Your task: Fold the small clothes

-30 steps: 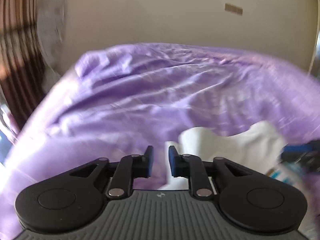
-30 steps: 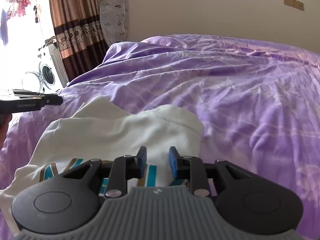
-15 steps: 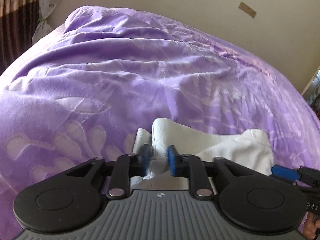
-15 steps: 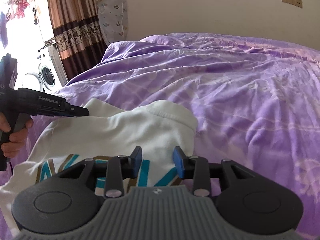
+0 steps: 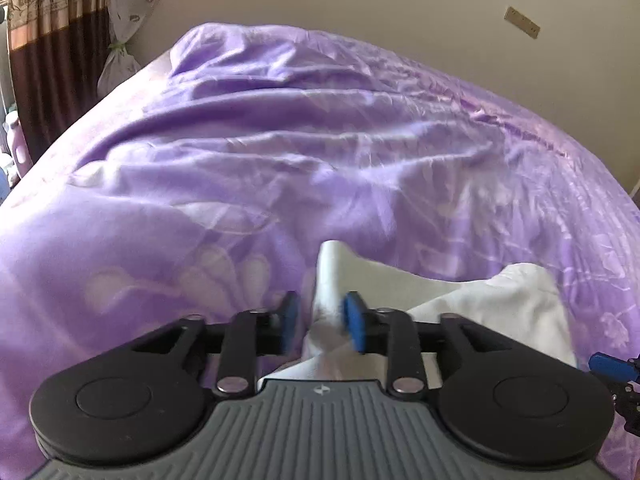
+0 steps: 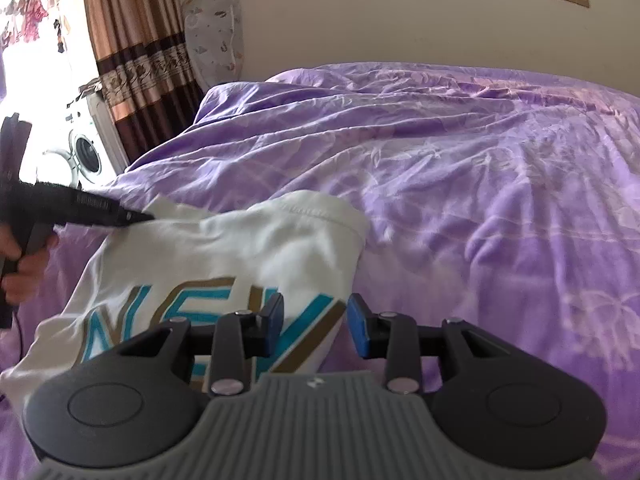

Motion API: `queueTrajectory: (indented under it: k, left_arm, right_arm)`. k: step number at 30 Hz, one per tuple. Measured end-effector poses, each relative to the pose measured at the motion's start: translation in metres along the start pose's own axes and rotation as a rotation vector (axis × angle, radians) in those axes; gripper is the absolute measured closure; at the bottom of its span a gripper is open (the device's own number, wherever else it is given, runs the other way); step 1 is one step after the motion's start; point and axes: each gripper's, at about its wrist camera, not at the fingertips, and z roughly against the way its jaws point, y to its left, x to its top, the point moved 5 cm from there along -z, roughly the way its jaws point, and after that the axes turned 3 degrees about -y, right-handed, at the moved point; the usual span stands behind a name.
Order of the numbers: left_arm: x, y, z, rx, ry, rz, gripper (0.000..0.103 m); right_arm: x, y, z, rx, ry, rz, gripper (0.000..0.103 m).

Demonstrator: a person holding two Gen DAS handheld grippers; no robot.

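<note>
A small white T-shirt (image 6: 224,256) with teal and gold letters lies on the purple bed cover (image 6: 460,168). My left gripper (image 5: 322,322) stands open around a raised fold of the white shirt (image 5: 472,300); cloth sits between its blue pads, with gaps on both sides. It also shows in the right wrist view (image 6: 136,218), its tip at the shirt's far left corner. My right gripper (image 6: 314,326) is open, low over the shirt's right edge, holding nothing. Its blue tip shows in the left wrist view (image 5: 606,362).
A brown patterned curtain (image 6: 132,40) and a washing machine (image 6: 86,152) stand left of the bed. A patterned cushion (image 6: 214,32) leans against the beige wall. The purple cover spreads wide to the right and far side.
My left gripper came down onto the shirt's corner, closed in on a fold, then widened. My right gripper opened wider and drew back, showing more of the lettering.
</note>
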Motion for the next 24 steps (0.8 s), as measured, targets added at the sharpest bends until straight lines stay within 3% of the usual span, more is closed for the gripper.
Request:
queueTrajectory:
  k: [2, 7, 13, 16, 19, 21, 23, 24]
  left_arm:
    - [-0.001, 0.004, 0.024, 0.022, 0.002, -0.006, 0.06]
    - [-0.025, 0.014, 0.083, -0.002, 0.074, 0.029, 0.051]
    - [-0.091, 0.024, 0.128, -0.074, 0.235, 0.086, 0.04]
    - [-0.122, 0.029, 0.139, -0.112, 0.231, 0.136, 0.034]
    - [-0.142, 0.039, 0.136, -0.148, 0.231, 0.254, 0.034]
    - [-0.149, 0.042, 0.134, -0.182, 0.223, 0.33, 0.039]
    - [-0.152, 0.042, 0.135, -0.206, 0.2, 0.359, 0.07]
    - [-0.153, 0.042, 0.136, -0.203, 0.195, 0.362, 0.075]
  right_arm:
    - [-0.002, 0.003, 0.014, -0.014, 0.006, 0.029, 0.07]
    - [-0.015, 0.018, 0.048, -0.012, 0.047, 0.037, 0.059]
    - [-0.054, 0.051, 0.092, 0.039, 0.122, 0.033, 0.049]
    - [-0.079, 0.063, 0.113, 0.056, 0.144, 0.02, 0.043]
    - [-0.101, 0.072, 0.125, 0.069, 0.163, -0.005, 0.043]
    - [-0.113, 0.077, 0.126, 0.058, 0.177, 0.005, 0.043]
    - [-0.12, 0.08, 0.125, 0.029, 0.177, 0.04, 0.044]
    - [-0.122, 0.082, 0.124, 0.021, 0.177, 0.052, 0.048]
